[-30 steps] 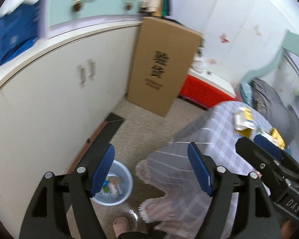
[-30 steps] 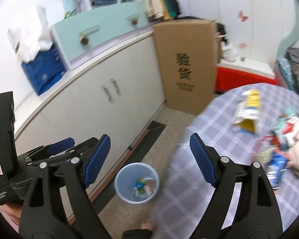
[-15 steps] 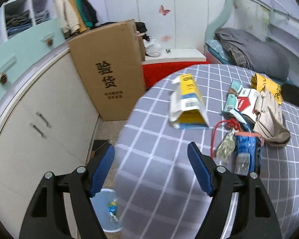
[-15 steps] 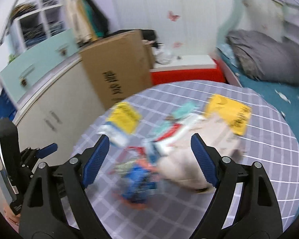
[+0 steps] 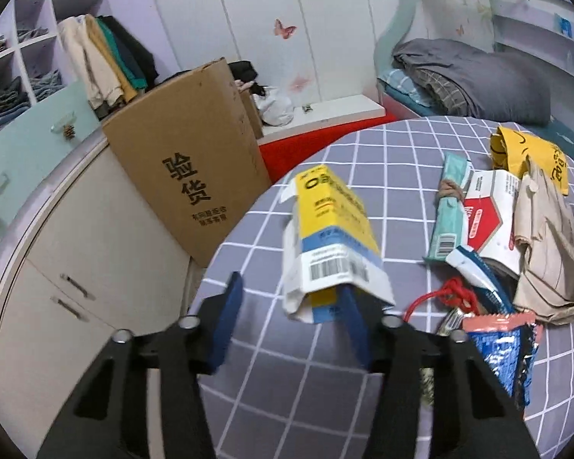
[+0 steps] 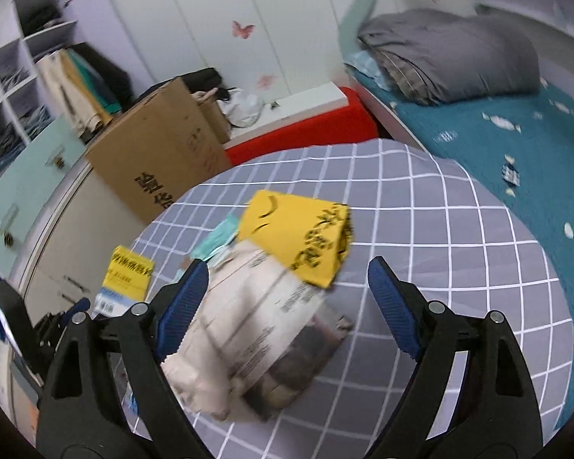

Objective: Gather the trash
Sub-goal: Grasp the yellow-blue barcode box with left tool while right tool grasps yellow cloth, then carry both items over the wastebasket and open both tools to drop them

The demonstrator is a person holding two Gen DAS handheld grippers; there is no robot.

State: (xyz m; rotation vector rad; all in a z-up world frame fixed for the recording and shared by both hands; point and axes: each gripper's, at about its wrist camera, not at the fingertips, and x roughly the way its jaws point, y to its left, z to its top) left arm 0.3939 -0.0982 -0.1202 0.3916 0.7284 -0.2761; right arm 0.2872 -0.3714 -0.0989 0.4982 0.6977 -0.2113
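Having closed in, both hand-held grippers: left agape at yellow carton, right agape.

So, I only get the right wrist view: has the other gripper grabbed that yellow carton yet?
Observer: Not yet. The left gripper is open, and one finger sits at the carton's open end.
Operator: What's behind the beige bag?
Observer: A blue wrapper, with a red cord beside it.
Operator: Anything else?
Observer: A red-and-white box, partly under the bag.
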